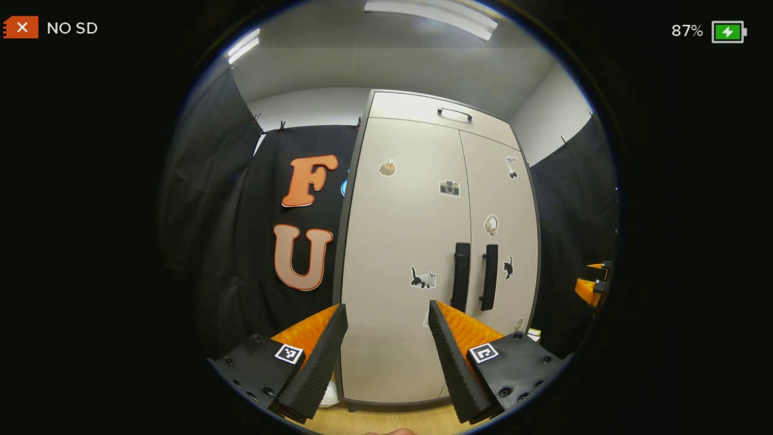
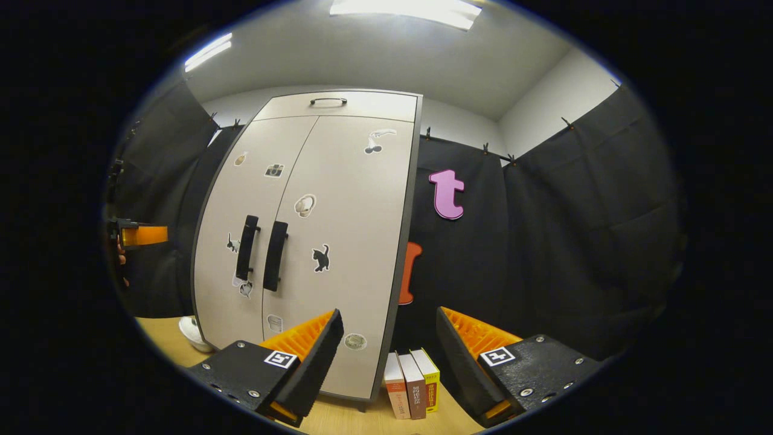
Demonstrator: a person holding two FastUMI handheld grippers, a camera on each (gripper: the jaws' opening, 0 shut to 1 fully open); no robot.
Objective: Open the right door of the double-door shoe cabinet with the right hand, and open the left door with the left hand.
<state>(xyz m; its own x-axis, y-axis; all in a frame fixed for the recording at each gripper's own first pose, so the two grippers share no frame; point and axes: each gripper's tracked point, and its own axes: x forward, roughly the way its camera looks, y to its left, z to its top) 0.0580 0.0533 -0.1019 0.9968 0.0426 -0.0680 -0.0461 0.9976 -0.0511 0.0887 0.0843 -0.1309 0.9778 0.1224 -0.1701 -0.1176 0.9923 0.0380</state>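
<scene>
Both doors of the shoe cabinet (image 1: 423,241) are closed ahead of my two tools. From my left gripper (image 1: 386,338), fingers wide and holding nothing, the left door handle (image 1: 461,277) is forward, slightly right. My right gripper (image 2: 389,347) is also wide and empty; the right door handle (image 2: 275,256) is forward-left, three books (image 2: 412,383) just beyond its fingertips.
</scene>
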